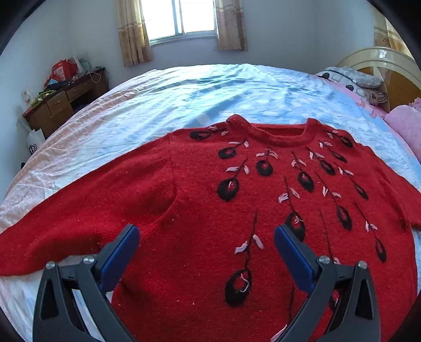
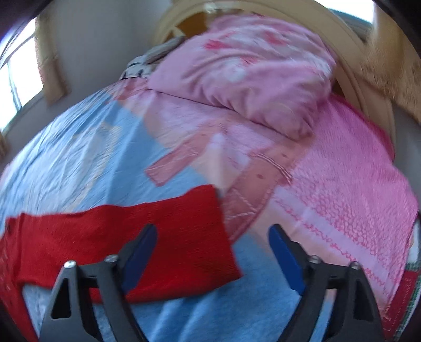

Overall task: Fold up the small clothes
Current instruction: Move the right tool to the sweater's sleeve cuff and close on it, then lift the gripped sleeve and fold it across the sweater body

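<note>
The room was a bedroom with pale walls, a window (image 1: 181, 18) hung with beige curtains (image 1: 133, 31) and a wide bed (image 1: 184, 89) under a light blue and pink patterned sheet. Nothing like a box or basket for the clothes showed in either view; the one thing with storage was a brown wooden desk (image 1: 65, 102) with drawers against the wall left of the bed, its top heaped with a red bag (image 1: 61, 69) and other loose odds too small to make out.

A red sweater (image 1: 210, 210) with black and pink leaf-and-berry needlework lay flat, front up, on the near part of the bed, its round collar pointing toward the window and both sleeves spread out to the sides. In the right wrist view, which was blurred, one red sleeve (image 2: 158, 231) stretched across the blue sheet and ended in a square cuff.

The left gripper (image 1: 206, 243) hung over the body of the sweater with its blue-padded jaws wide apart and nothing clamped between them. The right gripper (image 2: 213, 244) hung over the sleeve end, jaws also apart and holding nothing, the left finger above the red cloth and the right one above bare sheet.

At the head of the bed stood a cream headboard (image 1: 379, 60), with a pink pillow (image 2: 244, 68) and a pink knitted blanket (image 2: 355, 184) beside the sleeve but well apart from it.
</note>
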